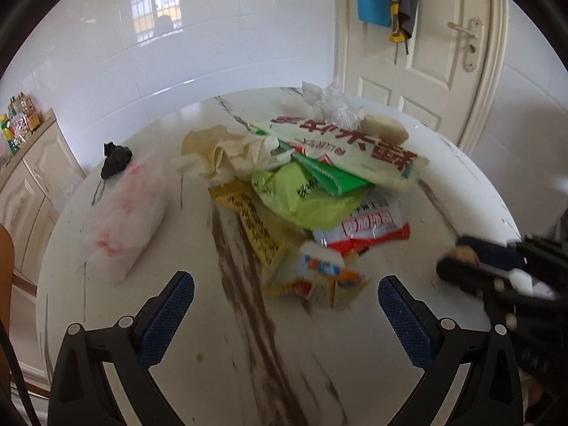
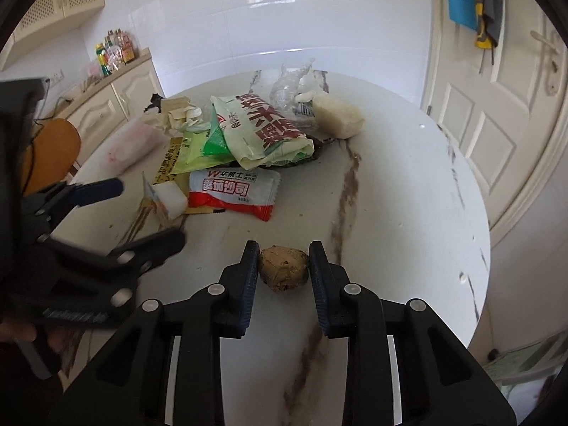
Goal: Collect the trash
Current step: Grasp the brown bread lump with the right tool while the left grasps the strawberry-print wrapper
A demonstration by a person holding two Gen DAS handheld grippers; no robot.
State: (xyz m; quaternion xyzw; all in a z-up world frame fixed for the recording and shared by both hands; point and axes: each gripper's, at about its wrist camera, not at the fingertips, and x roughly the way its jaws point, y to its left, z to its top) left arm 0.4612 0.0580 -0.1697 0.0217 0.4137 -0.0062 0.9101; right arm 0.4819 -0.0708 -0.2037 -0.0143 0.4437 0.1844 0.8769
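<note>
While the right tongs clamp the brown crumpled wad at the near right of the marble surface, both pads touching it, the grip should be checked as firm before lifting, since the wad looks soft. Left tongs stand wide apart and empty, just short of the small torn carton at the near edge of the wrapper pile, probably next.
</note>
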